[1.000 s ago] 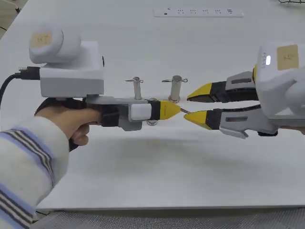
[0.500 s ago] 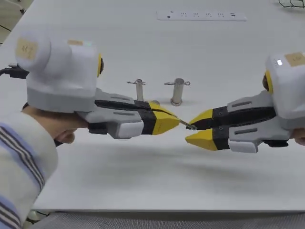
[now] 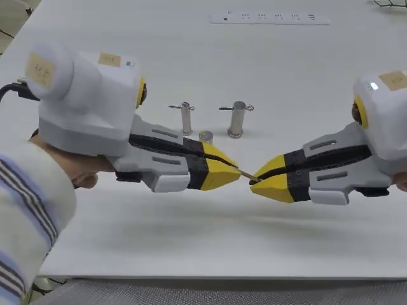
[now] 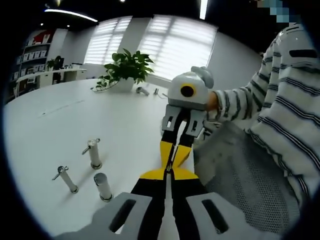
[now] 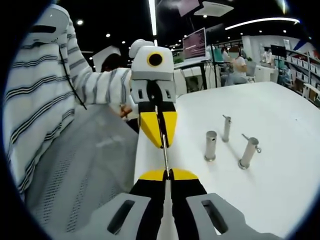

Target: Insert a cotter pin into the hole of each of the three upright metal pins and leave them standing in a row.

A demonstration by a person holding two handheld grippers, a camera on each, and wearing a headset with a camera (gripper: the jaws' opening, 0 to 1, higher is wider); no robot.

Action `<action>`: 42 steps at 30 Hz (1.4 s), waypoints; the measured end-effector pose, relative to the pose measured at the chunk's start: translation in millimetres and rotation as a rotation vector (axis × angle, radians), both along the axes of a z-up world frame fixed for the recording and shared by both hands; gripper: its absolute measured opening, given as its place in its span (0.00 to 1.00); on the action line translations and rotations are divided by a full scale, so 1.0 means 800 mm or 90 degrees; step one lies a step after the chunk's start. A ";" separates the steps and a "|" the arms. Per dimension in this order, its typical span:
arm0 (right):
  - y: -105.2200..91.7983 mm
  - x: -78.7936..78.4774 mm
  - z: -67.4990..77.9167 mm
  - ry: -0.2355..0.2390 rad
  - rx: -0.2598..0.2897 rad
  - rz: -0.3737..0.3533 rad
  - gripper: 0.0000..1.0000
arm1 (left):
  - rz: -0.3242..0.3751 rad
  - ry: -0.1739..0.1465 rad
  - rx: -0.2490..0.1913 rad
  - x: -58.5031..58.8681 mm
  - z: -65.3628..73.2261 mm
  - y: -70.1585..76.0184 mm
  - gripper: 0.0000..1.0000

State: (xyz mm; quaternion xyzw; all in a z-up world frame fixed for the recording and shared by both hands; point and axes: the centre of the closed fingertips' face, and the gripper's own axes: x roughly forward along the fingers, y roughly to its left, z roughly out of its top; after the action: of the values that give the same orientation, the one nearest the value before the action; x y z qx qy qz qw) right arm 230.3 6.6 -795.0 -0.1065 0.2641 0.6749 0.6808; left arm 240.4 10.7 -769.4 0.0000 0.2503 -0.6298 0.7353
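Three upright metal pins stand on the white table (image 3: 191,57). The left pin (image 3: 186,117) and the right pin (image 3: 236,119) each carry a cotter pin through the top. A third pin (image 3: 205,136) in front of them is bare, its lower part hidden behind my left gripper (image 3: 236,173). Tip to tip with it is my right gripper (image 3: 255,181). A thin cotter pin (image 3: 247,175) bridges the two, and both are shut on it. The right gripper view shows this cotter pin (image 5: 164,149) running from my right gripper (image 5: 166,174) to the other's yellow tips, with the bare pin (image 5: 211,145) to the right.
A white power strip (image 3: 269,18) lies at the table's far edge. The table's near edge runs just below the grippers. A potted plant (image 4: 125,67) stands far off on the table in the left gripper view.
My right gripper, open a second ago, has shut on the free end of the cotter pin that the left gripper holds. Both grippers have come nearer to me, away from the pins.
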 end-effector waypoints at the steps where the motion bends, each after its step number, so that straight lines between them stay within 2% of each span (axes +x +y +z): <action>1: 0.000 0.000 0.000 0.000 -0.001 0.001 0.05 | 0.001 0.002 0.001 0.000 -0.001 0.000 0.01; 2: 0.000 -0.001 -0.001 0.006 -0.004 0.000 0.05 | 0.009 0.024 0.000 0.000 -0.003 0.001 0.01; 3: 0.000 -0.002 -0.001 0.010 -0.004 0.001 0.05 | 0.008 0.024 0.002 0.000 -0.004 0.001 0.01; 6: 0.001 -0.002 -0.001 0.006 -0.005 0.006 0.04 | -0.007 -0.009 0.010 0.000 -0.006 0.003 0.01; 12: 0.003 -0.004 0.000 0.004 -0.009 0.019 0.04 | -0.007 -0.008 0.011 0.000 -0.007 0.006 0.01; 14: 0.004 -0.004 0.001 0.003 -0.012 0.022 0.04 | -0.004 -0.016 -0.005 0.001 -0.004 0.007 0.01; 16: 0.004 -0.003 0.003 0.002 -0.015 0.025 0.04 | 0.001 -0.026 -0.006 0.003 -0.005 0.009 0.02; 18: 0.004 0.000 0.005 -0.007 -0.022 0.029 0.04 | 0.006 -0.047 -0.010 0.007 -0.004 0.012 0.02; 19: 0.004 0.002 0.006 -0.013 -0.026 0.030 0.04 | 0.012 -0.056 -0.013 0.010 -0.004 0.014 0.05; 21: 0.003 0.006 0.006 -0.020 -0.033 0.029 0.04 | 0.025 -0.054 -0.011 0.015 -0.006 0.019 0.11; 22: 0.003 0.009 0.006 -0.022 -0.037 0.026 0.04 | 0.037 -0.059 -0.010 0.019 -0.008 0.023 0.14; 25: 0.001 0.017 0.002 -0.030 -0.055 0.021 0.04 | 0.064 -0.065 0.012 0.030 -0.019 0.036 0.21; 27: -0.004 0.025 -0.004 -0.055 -0.084 0.027 0.04 | 0.061 -0.069 0.029 0.030 -0.026 0.042 0.22; 31: -0.005 0.032 -0.010 -0.071 -0.121 0.037 0.04 | 0.093 -0.064 0.028 0.042 -0.035 0.055 0.23; 33: -0.004 0.038 -0.010 -0.078 -0.133 0.037 0.04 | 0.119 -0.081 0.041 0.055 -0.041 0.062 0.26; 35: -0.001 0.042 -0.007 -0.091 -0.140 0.042 0.04 | 0.137 -0.088 0.055 0.064 -0.046 0.065 0.30; 38: 0.004 0.049 -0.004 -0.094 -0.151 0.042 0.04 | 0.150 -0.090 0.048 0.073 -0.048 0.063 0.31; 41: 0.005 0.058 -0.005 -0.097 -0.178 0.037 0.04 | 0.162 -0.079 0.030 0.080 -0.048 0.059 0.31; 42: 0.004 0.062 -0.005 -0.092 -0.190 0.032 0.04 | 0.164 -0.084 0.032 0.082 -0.049 0.058 0.31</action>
State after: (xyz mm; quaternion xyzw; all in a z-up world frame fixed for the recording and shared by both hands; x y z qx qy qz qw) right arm 279.7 10.1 -799.2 -0.2611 0.3090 0.6357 0.6574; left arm 306.0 57.3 -808.5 0.0273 0.2150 -0.5227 0.8245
